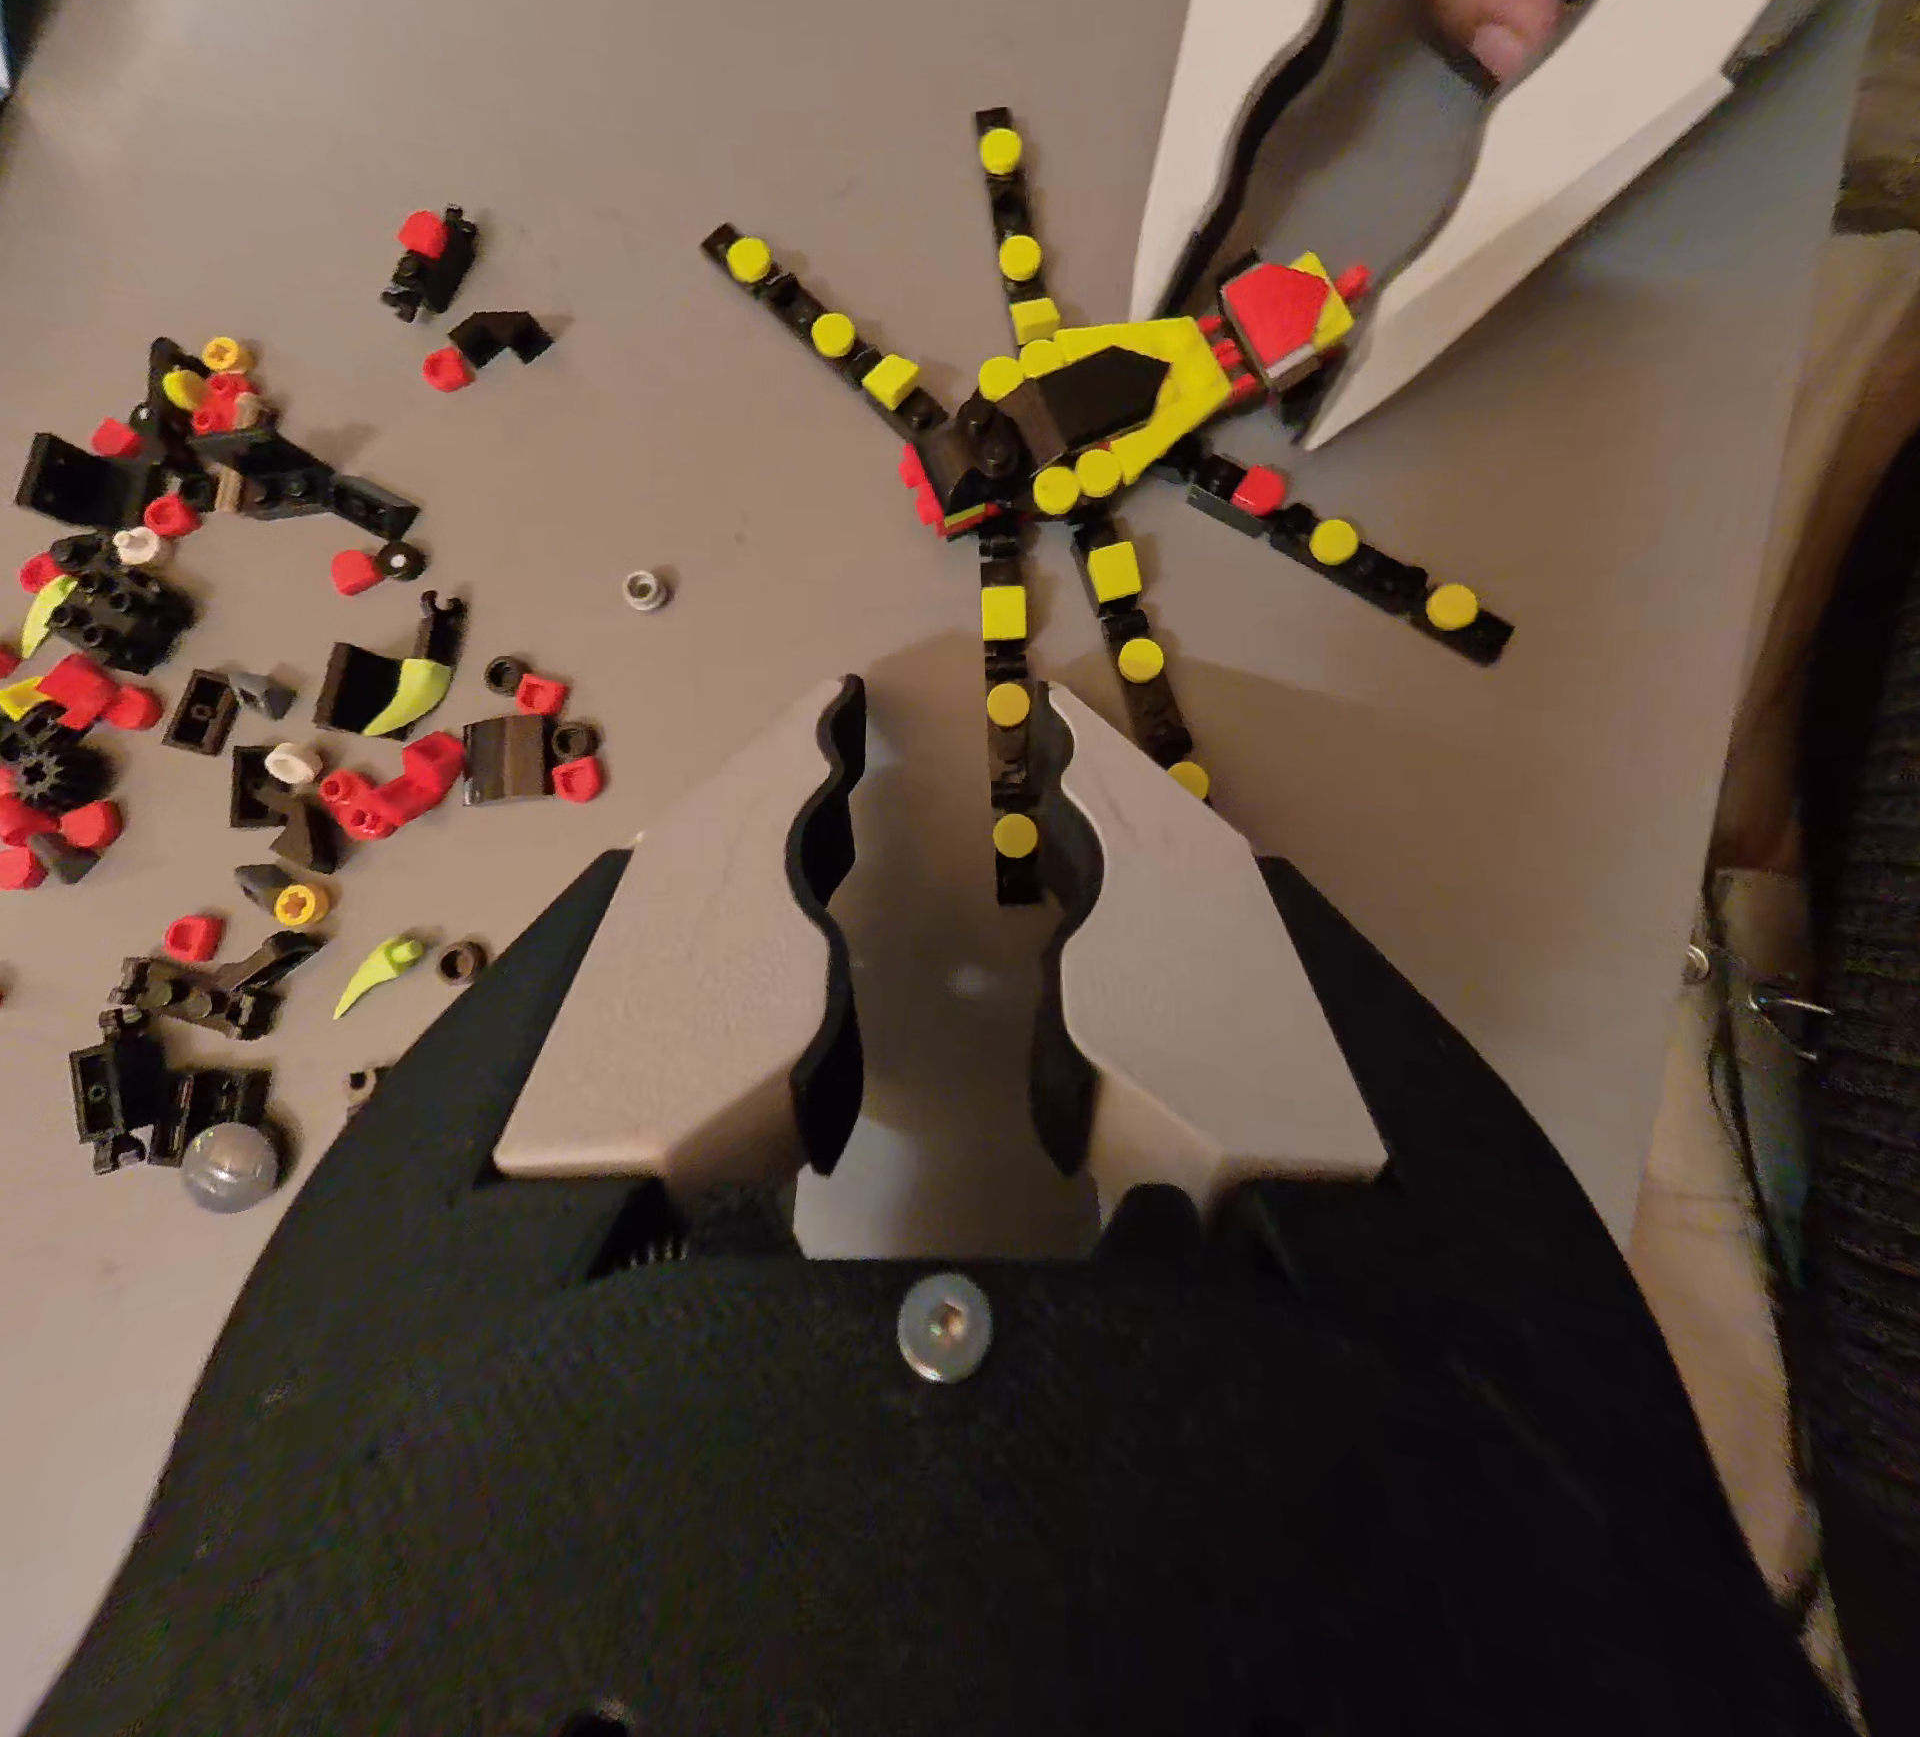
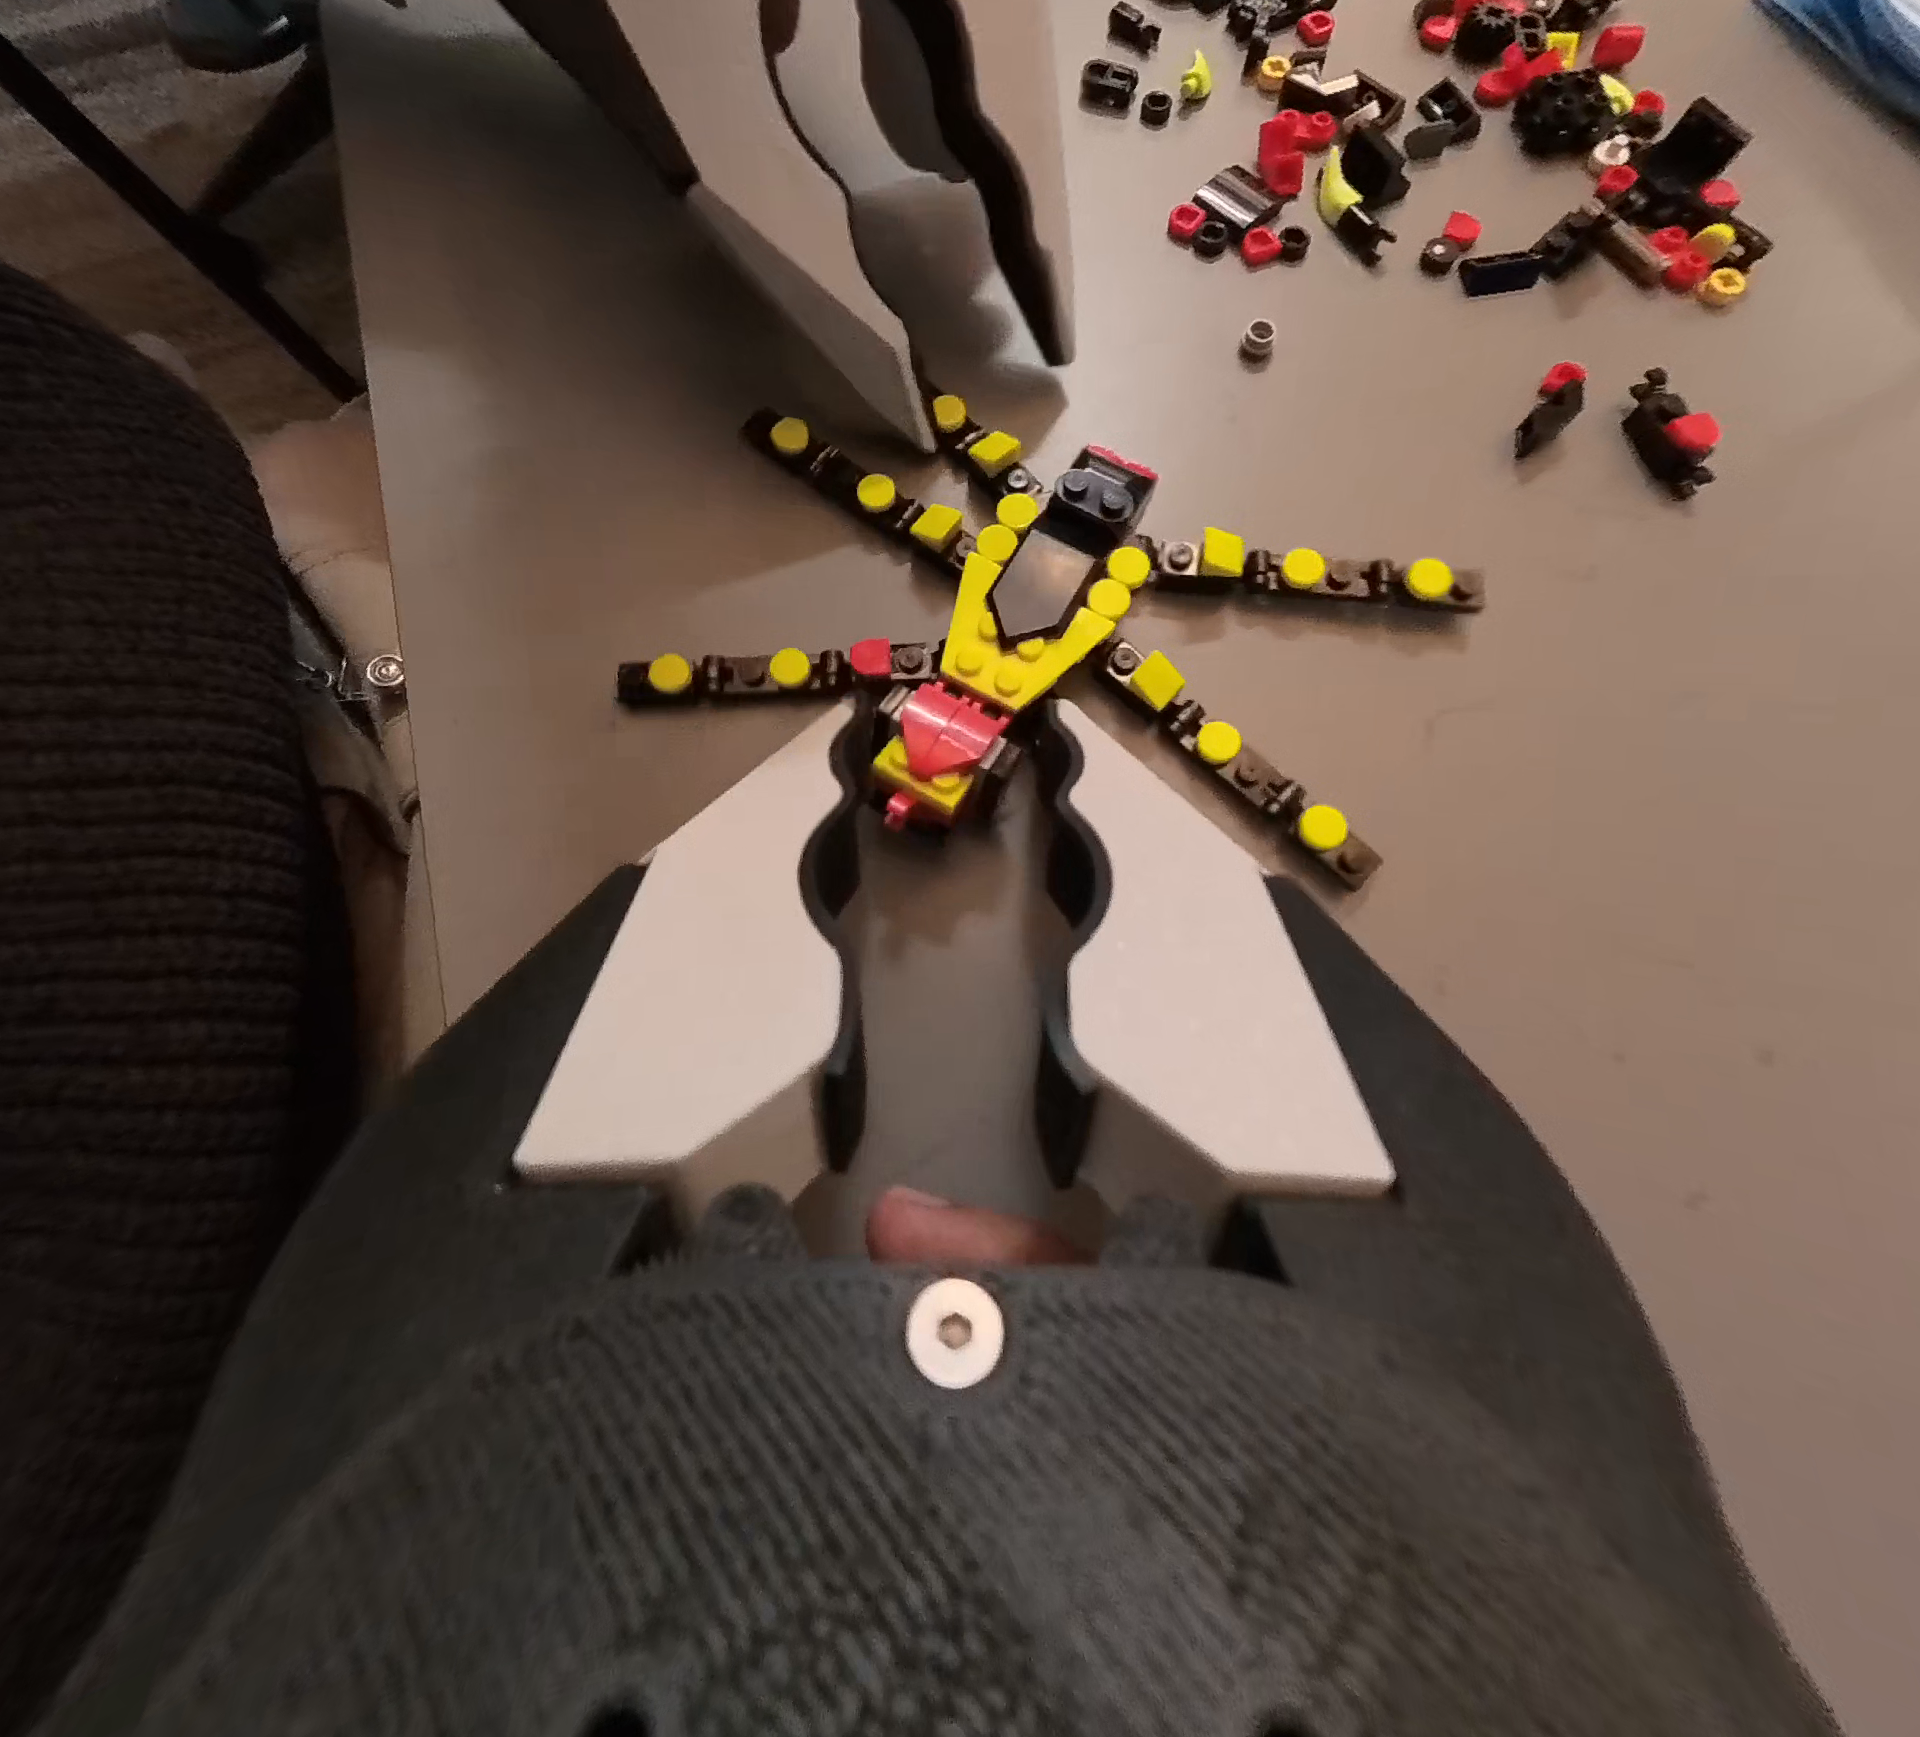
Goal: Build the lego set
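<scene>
Steadying the spider so a part can go on

The spider [image 1: 1091, 409] lies flat on the bench [image 1: 727, 25], six legs splayed, its red-and-yellow head [image 2: 935, 752] held between the tips of the right tongs [image 2: 951, 731], which look closed on it. The left tongs [image 1: 956, 721] stand apart around one near leg [image 1: 1006, 752], one tip close against it; I cannot tell whether they touch it. Loose bricks [image 1: 260, 648] lie in a heap well apart to the left, with a small grey stud [image 1: 647, 589] alone between heap and model. To do this well, I judge the right grip should stay light and level, since the head's joint may twist. The left tongs should close on the leg squarely or lift clear before fetching a brick, so the thin hinged legs do not bend or pop off
</scene>
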The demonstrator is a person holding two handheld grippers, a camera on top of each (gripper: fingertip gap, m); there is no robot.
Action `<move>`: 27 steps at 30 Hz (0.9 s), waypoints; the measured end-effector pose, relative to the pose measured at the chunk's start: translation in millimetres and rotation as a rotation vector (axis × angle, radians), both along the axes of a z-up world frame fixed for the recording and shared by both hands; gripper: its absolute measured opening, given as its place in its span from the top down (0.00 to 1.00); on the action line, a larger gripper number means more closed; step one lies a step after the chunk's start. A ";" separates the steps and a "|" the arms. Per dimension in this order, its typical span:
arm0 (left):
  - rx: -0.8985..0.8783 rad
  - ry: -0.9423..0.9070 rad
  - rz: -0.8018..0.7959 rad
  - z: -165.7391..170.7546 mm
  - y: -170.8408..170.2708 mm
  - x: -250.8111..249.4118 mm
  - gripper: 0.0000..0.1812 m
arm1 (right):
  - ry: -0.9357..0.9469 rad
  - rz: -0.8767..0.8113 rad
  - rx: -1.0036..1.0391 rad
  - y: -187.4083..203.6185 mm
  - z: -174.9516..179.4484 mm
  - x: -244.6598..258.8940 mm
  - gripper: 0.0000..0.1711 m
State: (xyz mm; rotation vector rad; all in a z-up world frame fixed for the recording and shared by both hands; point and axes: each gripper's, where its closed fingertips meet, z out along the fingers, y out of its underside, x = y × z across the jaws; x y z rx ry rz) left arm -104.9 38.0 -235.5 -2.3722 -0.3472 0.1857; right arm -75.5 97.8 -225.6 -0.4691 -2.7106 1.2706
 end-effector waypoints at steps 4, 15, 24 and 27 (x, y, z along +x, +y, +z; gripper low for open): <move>0.023 -0.017 0.011 0.3 -1.3 -3.1 0.82 | -0.002 0.009 0.001 -0.7 0.1 1.7 0.83; 0.036 -0.065 -0.107 -0.8 10.4 23.3 0.93 | 0.079 -0.096 -0.032 -1.3 16.1 -17.2 0.78; 0.055 -0.126 -0.162 -0.3 30.4 47.4 0.91 | 0.075 -0.087 0.031 -0.8 3.9 -16.7 0.81; 0.054 -0.125 -0.155 -0.3 30.7 46.7 0.91 | 0.064 -0.089 0.031 0.3 1.8 -17.5 0.81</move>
